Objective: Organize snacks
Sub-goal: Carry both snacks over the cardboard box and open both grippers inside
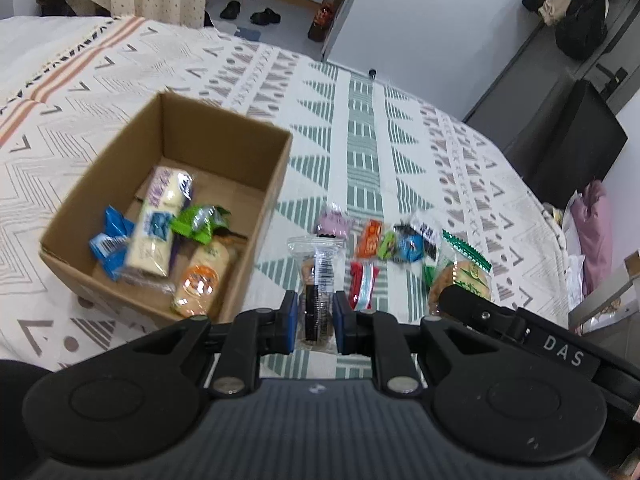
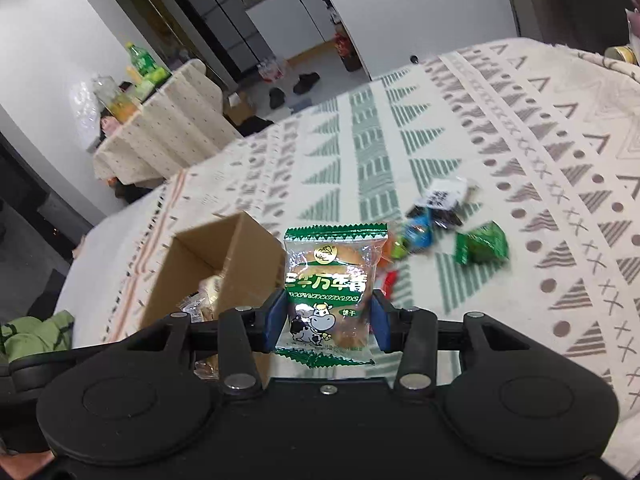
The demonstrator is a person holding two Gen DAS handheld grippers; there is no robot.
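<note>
Left gripper [image 1: 314, 322]: clamped on a clear-wrapped cookie packet [image 1: 317, 280], long axis running away from the camera, barcode up, lifted above the bedspread [image 1: 360, 128].

Right gripper [image 2: 326, 320]: pads pressed on the sides of a green-and-white biscuit packet [image 2: 334, 280], upright, cow print toward the camera, held clear of the bedspread.

Cardboard box [image 1: 224, 120]: one, open, toward the bedspread's left edge; five wrapped snacks inside.

Loose snacks: a small cluster just right of the box, including a pink packet [image 1: 334, 226], an orange one [image 1: 370, 238] and a red one [image 1: 362, 284]; exact count unclear through blur.

Room: pale floor, two dark shoes [image 1: 248, 12].
</note>
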